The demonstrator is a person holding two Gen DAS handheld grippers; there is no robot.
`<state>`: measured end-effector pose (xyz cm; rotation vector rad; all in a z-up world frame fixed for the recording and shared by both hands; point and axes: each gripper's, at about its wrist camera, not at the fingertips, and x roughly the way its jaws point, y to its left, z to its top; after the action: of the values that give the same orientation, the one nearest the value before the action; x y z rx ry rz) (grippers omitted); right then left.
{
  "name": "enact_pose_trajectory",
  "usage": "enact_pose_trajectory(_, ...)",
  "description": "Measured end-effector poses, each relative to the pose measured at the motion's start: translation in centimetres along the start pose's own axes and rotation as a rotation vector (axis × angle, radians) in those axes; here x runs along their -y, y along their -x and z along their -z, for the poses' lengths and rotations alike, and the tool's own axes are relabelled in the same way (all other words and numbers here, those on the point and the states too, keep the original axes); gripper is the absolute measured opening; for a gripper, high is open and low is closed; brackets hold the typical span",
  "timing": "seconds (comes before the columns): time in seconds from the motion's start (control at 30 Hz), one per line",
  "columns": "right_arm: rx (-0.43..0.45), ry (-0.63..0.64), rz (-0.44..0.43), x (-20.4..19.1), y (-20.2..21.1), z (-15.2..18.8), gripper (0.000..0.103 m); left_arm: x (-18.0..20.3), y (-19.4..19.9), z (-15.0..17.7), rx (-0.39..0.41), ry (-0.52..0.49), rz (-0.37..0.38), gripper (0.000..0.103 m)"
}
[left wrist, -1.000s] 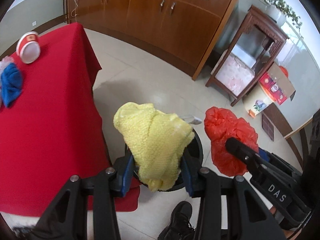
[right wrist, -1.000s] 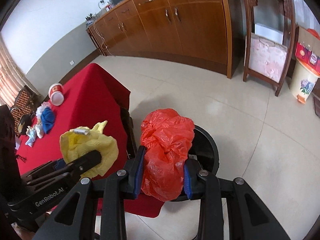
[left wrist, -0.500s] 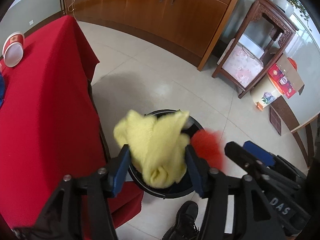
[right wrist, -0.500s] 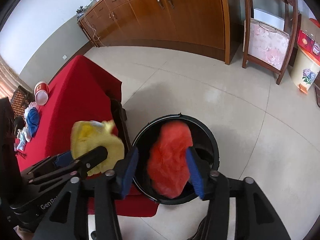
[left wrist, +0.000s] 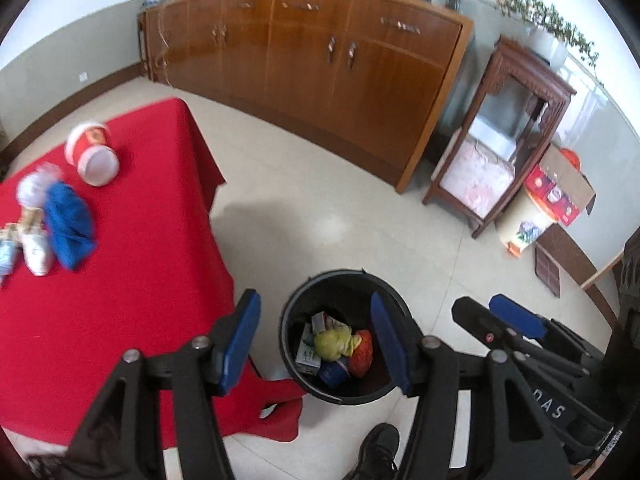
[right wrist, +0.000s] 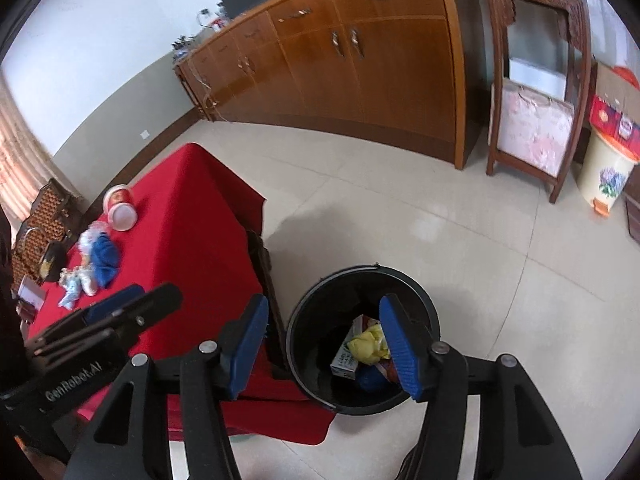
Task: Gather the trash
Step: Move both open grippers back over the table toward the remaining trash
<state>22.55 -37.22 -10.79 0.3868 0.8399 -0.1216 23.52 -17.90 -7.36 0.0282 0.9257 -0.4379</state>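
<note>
Both claws hang over the black bin [left wrist: 292,344] with nothing between their blue pads. The left claw [left wrist: 314,344] has just been opening and now stands parted and empty; the right claw [right wrist: 326,350] has likewise just been opening and grips nothing.

Inside the bin lie the yellow cloth [left wrist: 334,342] and the red plastic bag [left wrist: 362,354], on top of a small carton [right wrist: 346,356] and something blue, too shadowed to name. So this pair of pieces counts as binned.

Further out, the red-clothed desk [left wrist: 120,280] next to the bin carries more. A red-and-white paper cup [left wrist: 94,152] lies on its side near the far corner; just beside it sit a blue cloth [left wrist: 70,224], a crumpled clear wrapper [left wrist: 34,188] and some small pale items at the desk's edge, blurred here, probably more packaging.

By my reading the job is partway done: the desk litter awaits collecting, likely starting with the cup or blue cloth.
</note>
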Motion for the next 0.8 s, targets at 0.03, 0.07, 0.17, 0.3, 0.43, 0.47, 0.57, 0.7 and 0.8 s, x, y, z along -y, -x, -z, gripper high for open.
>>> enact_pose_trajectory(0.03, 0.006, 0.009, -0.006, -0.5, 0.6, 0.1, 0.061, -0.4, 0.7, -0.1, 0.011, 0.006, -0.005, 0.060)
enact_pose_trajectory(0.07, 0.015, 0.017, -0.013, -1.1, 1.2, 0.1, 0.061, -0.7, 1.3, 0.0, 0.023, 0.010, -0.015, 0.061)
enact_pose_trajectory(0.17, 0.043, 0.050, -0.031, -3.0, 2.9, 0.1, 0.066, -2.6, 3.6, 0.2, 0.060, 0.033, -0.057, 0.065)
enact_pose_trajectory(0.3, 0.067, 0.090, -0.054, -5.8, 4.4, 0.3, 0.069, -5.0, 5.8, 0.6, 0.096, 0.079, -0.108, 0.068)
enact_pose_trajectory(0.43, 0.079, 0.133, -0.092, -8.6, 5.3, 0.8, 0.070, -7.7, 7.9, 1.4, 0.122, 0.125, -0.160, 0.070)
enact_pose_trajectory(0.47, 0.083, 0.145, -0.098, -9.4, 5.5, 1.0, 0.071, -8.4, 8.5, 1.7, 0.127, 0.138, -0.173, 0.070)
enact_pose_trajectory(0.57, 0.093, 0.182, -0.116, -11.7, 6.0, 1.4, 0.074, -10.6, 10.0, 2.7, 0.143, 0.176, -0.214, 0.071)
enact_pose_trajectory(0.7, 0.094, 0.223, -0.149, -14.6, 6.2, 1.8, 0.074, -13.4, 11.8, 3.9, 0.168, 0.223, -0.260, 0.072)
enact_pose_trajectory(0.8, 0.096, 0.250, -0.174, -16.6, 6.4, 2.0, 0.074, -15.6, 13.1, 4.6, 0.180, 0.252, -0.295, 0.073)
